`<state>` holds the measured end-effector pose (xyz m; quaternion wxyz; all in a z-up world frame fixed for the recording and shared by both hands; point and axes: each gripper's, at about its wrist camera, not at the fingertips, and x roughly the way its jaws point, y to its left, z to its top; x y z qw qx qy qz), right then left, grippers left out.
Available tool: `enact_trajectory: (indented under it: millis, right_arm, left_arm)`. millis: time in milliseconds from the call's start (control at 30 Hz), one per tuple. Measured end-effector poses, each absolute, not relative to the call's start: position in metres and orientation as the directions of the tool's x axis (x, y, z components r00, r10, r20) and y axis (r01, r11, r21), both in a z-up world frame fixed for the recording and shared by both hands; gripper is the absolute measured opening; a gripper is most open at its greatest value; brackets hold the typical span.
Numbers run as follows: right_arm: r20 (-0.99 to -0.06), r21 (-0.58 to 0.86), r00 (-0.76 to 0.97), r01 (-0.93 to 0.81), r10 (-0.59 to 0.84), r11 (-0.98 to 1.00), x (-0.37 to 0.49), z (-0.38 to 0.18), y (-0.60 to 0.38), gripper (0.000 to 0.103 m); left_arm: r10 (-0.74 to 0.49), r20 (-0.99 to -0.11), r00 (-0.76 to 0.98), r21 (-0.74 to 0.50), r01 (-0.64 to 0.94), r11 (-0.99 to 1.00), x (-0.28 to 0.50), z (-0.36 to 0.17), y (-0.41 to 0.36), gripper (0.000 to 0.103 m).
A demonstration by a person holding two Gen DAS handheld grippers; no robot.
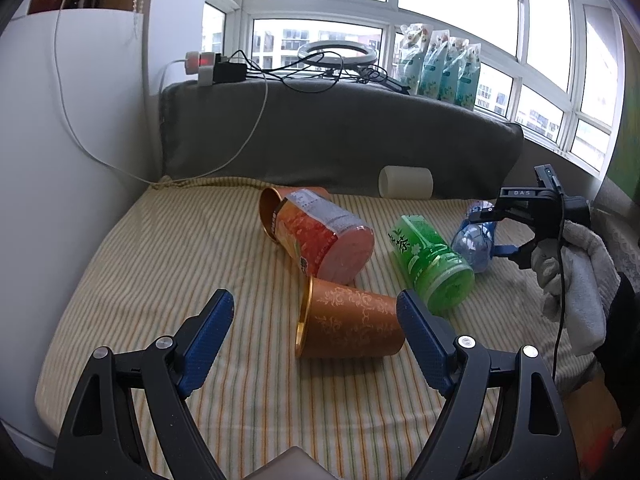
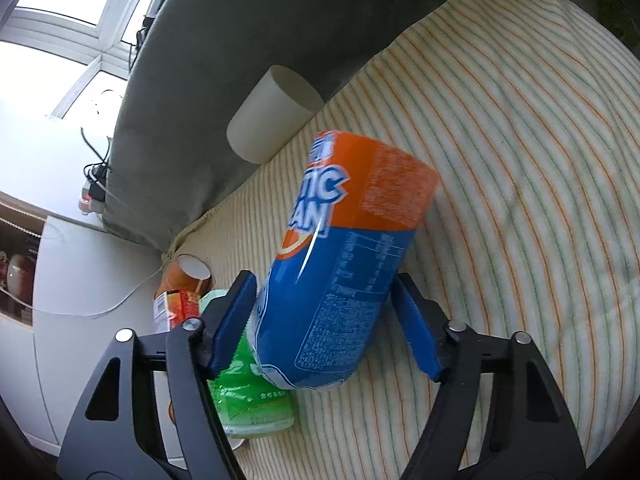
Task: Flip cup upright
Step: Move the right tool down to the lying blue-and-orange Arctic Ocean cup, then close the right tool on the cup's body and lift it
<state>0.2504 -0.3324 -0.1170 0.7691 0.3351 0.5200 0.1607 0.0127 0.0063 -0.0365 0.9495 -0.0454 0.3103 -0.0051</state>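
Right gripper (image 2: 326,322) clenched on a blue and orange cup (image 2: 340,256), one blue finger pressed on each side. Cup tilted, held above the striped cushion (image 2: 520,160), maybe clear of it, hard to tell. Green cup (image 2: 248,396) lying on its side just beside it. White cup (image 2: 272,116) lying against the gray cushion (image 2: 224,60).

Left gripper (image 1: 316,320) spread wide, holding nothing. Brown cup (image 1: 352,324) lying on its side between the fingers, its end at the right finger (image 1: 424,340). Red cup (image 1: 324,236) lying on its side just behind.
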Motion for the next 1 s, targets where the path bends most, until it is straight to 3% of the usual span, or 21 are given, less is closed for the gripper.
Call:
enact_trajectory:
  millis: [767,1000]
  right_arm:
    - [-0.596,0.776,0.366,0.037,0.714,0.629,0.202,-0.104,-0.353,0.064]
    - [-0.622,0.758,0.279,-0.02,0.732,0.652,0.171,-0.104,-0.355,0.064]
  left_arm:
    - [-0.063,-0.6,0.797,-0.096,0.006,0.995,0.016,-0.038,-0.001,0.084]
    - [-0.112,-0.627,0.771,-0.109,0.055,0.992,0.02,-0.038,-0.016,0.084]
